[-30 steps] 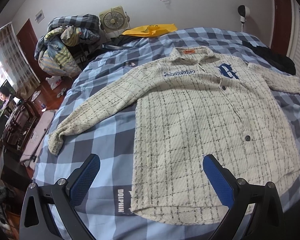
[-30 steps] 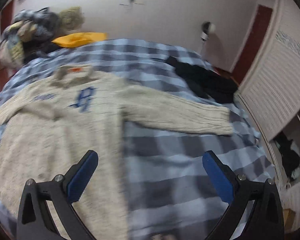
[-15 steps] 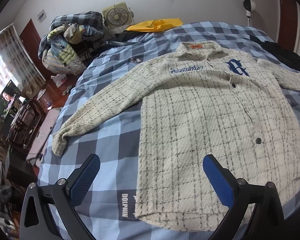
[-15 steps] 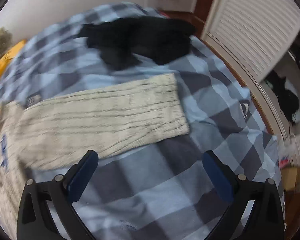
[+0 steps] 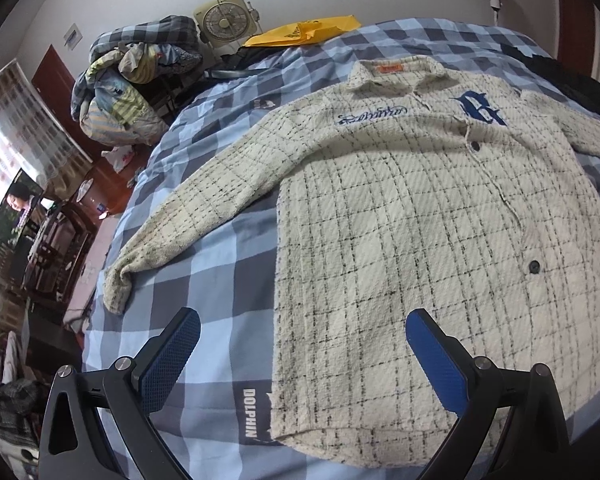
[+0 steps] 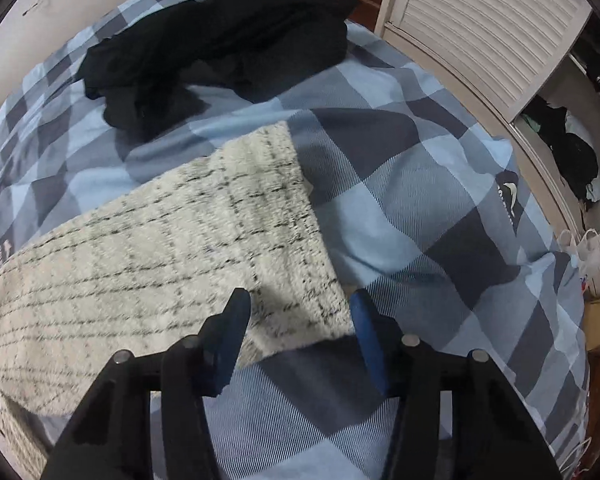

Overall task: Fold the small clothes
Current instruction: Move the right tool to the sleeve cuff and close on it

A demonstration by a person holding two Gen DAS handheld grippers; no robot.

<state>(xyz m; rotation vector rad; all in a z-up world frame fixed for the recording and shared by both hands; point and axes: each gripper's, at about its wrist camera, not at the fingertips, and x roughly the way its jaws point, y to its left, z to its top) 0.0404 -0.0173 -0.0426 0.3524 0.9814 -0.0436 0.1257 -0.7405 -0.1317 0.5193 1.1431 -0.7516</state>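
Jaws of my right gripper (image 6: 300, 312) are closing around the cuff of the cream plaid shirt's (image 5: 400, 220) sleeve (image 6: 180, 240), not yet pinching it, while my left gripper (image 5: 300, 344) is hanging wide open above the shirt lying flat on the blue checked bedspread (image 5: 204, 280).

The left gripper (image 5: 302, 354) points steeply downward with its jaws spread wide, the blue ribbed pads (image 5: 436, 362) facing each other across a broad gap, nothing pinched between them. The right gripper (image 6: 300, 334) points more steeply down. Its jaws have just been closing and now stand about half apart, one dark finger (image 6: 230, 338) over pale cloth, the cloth's corner lying between them, not yet pinched.
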